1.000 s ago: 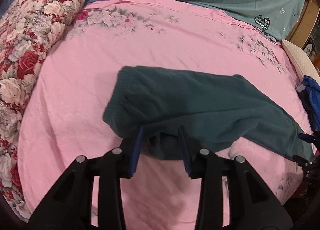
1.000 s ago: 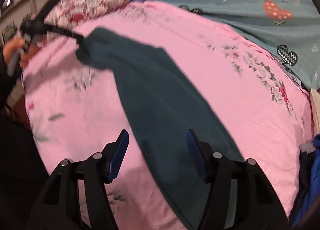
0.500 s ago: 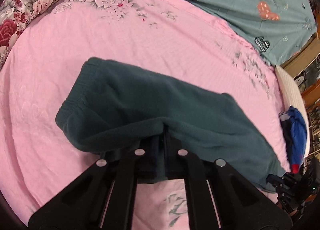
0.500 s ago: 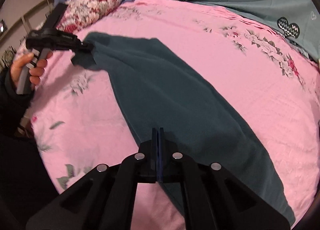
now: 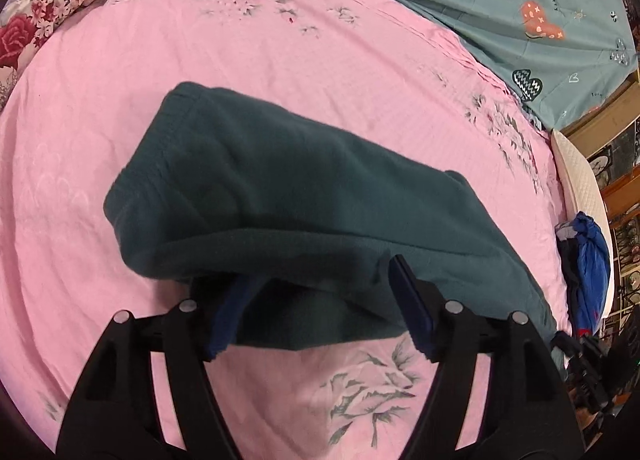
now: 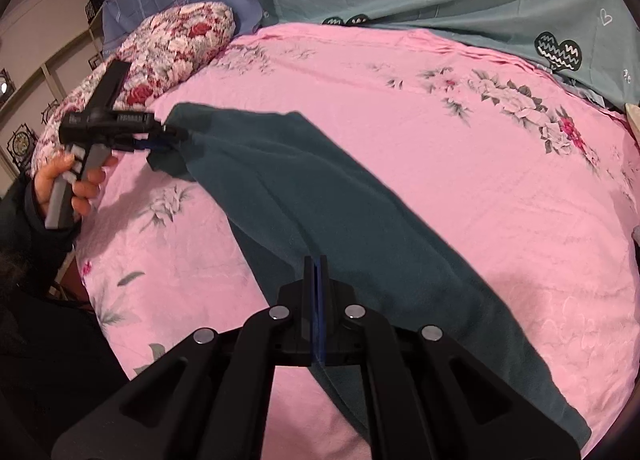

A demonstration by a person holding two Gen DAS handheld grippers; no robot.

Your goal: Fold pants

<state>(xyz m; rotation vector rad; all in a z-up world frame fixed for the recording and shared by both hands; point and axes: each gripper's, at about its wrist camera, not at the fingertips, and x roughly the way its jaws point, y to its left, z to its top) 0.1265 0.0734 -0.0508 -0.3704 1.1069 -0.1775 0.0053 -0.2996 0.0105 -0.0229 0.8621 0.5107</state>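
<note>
Between hand-held gripper (image 5: 316, 300) pads: pants (image 5: 304, 196)

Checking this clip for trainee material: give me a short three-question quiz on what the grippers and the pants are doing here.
1. True or false: the right gripper is shut on the edge of the dark green pants.
2. What do the pants lie on? A) a pink floral sheet B) a wooden table C) a grey carpet
3. How do the jaws of the left gripper stand?
Key: 1 true. 2 A. 3 Open: they have just been opening, and the pants' fabric lies loose between them.
</note>
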